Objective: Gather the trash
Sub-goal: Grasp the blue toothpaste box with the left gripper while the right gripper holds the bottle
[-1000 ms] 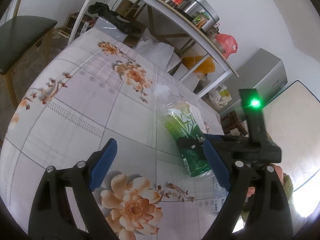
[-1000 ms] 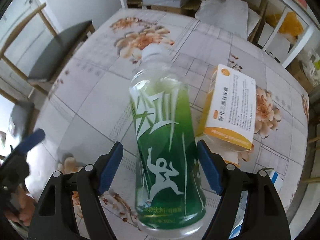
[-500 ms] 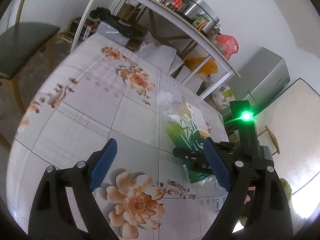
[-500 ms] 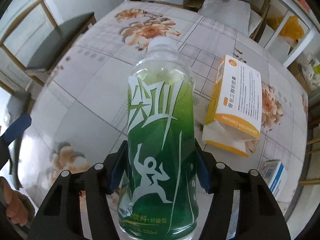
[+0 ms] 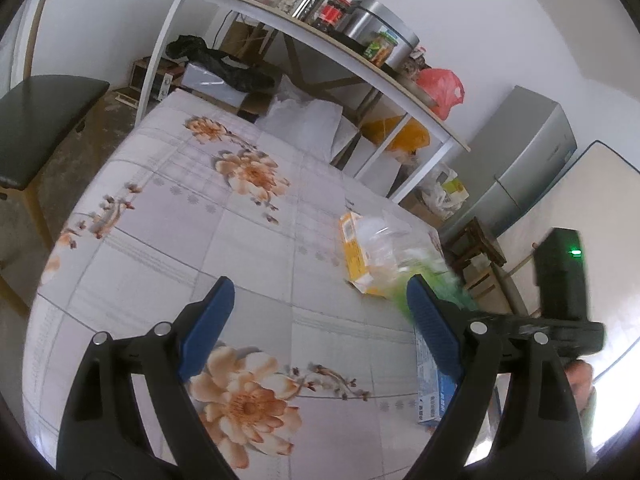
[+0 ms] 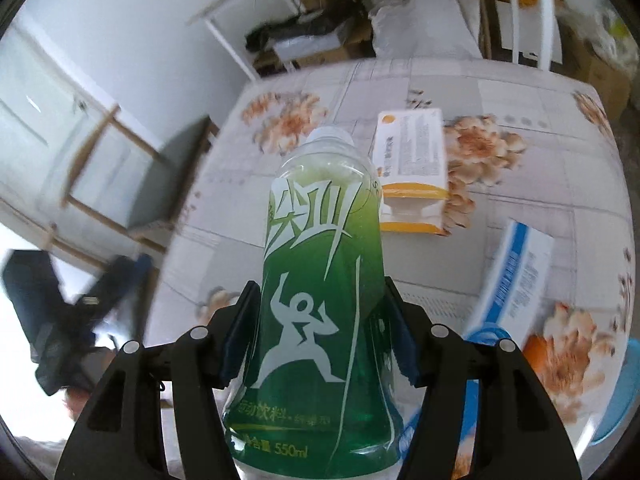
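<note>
A green plastic drink bottle [image 6: 320, 288] with a white cap fills the right wrist view, lifted off the flowered tablecloth [image 6: 520, 92]. My right gripper [image 6: 318, 336] is shut on its body, both blue pads pressing the label. In the left wrist view the same bottle [image 5: 404, 256] shows as a blur off to the right, with the right gripper's black body behind it. My left gripper [image 5: 320, 328] hangs open over the tablecloth [image 5: 180, 216] with nothing between its fingers. A yellow and white carton [image 6: 412, 168] and a blue and white box [image 6: 516, 276] lie on the cloth.
A dark-seated wooden chair [image 5: 36, 120] stands left of the table. Beyond the far edge a white shelf frame [image 5: 320, 52] holds jars, tins and bags, with a white sack [image 5: 308, 124] under it. A grey cabinet [image 5: 524, 160] stands at the right. A person's hand [image 5: 580, 376] holds the right gripper.
My right gripper closed on the green bottle, lifted it off the table and swung it to the right, uncovering the yellow carton in the left wrist view. The left gripper rose slightly and stayed open.
</note>
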Motion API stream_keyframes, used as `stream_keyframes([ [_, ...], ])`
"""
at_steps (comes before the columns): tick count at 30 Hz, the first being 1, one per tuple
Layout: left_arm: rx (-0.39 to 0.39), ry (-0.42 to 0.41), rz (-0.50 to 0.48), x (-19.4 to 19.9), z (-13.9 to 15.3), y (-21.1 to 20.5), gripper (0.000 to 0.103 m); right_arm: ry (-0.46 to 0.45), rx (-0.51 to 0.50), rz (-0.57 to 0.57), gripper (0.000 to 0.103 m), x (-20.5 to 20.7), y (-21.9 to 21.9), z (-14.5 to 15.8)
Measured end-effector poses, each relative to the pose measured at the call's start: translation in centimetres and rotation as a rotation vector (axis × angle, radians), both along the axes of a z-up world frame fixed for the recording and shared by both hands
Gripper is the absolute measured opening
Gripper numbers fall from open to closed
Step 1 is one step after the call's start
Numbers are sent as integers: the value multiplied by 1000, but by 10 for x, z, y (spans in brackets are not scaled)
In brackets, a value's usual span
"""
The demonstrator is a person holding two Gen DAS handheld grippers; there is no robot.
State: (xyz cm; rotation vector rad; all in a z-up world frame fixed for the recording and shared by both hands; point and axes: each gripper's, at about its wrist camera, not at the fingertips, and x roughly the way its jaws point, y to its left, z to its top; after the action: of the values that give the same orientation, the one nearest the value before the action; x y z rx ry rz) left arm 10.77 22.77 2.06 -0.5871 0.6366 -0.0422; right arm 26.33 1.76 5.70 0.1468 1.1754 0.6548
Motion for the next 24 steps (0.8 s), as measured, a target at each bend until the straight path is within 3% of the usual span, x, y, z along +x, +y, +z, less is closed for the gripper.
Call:
stream_keyframes([
  [5, 21, 23, -60, 6, -1, -27, 84, -134, 54, -137, 59, -27, -64, 42],
  [9, 31, 46, -141, 17, -3, -57, 84, -259, 15, -326, 59, -53, -128, 65],
  [11, 39, 53, -180, 20, -6, -74, 84, -274, -4, -409, 59, -63, -155, 64],
  [17, 51, 84, -294, 23, -17, -127, 84, -169, -78, -593, 59, -88, -209, 4],
  [20, 62, 95, -338, 20, -23, -152, 84, -75, -76, -629, 59, -100, -222, -34],
  [24, 91, 125, -420, 20, -27, -183, 84, -18, -25, -628, 60, -108, -227, -57],
])
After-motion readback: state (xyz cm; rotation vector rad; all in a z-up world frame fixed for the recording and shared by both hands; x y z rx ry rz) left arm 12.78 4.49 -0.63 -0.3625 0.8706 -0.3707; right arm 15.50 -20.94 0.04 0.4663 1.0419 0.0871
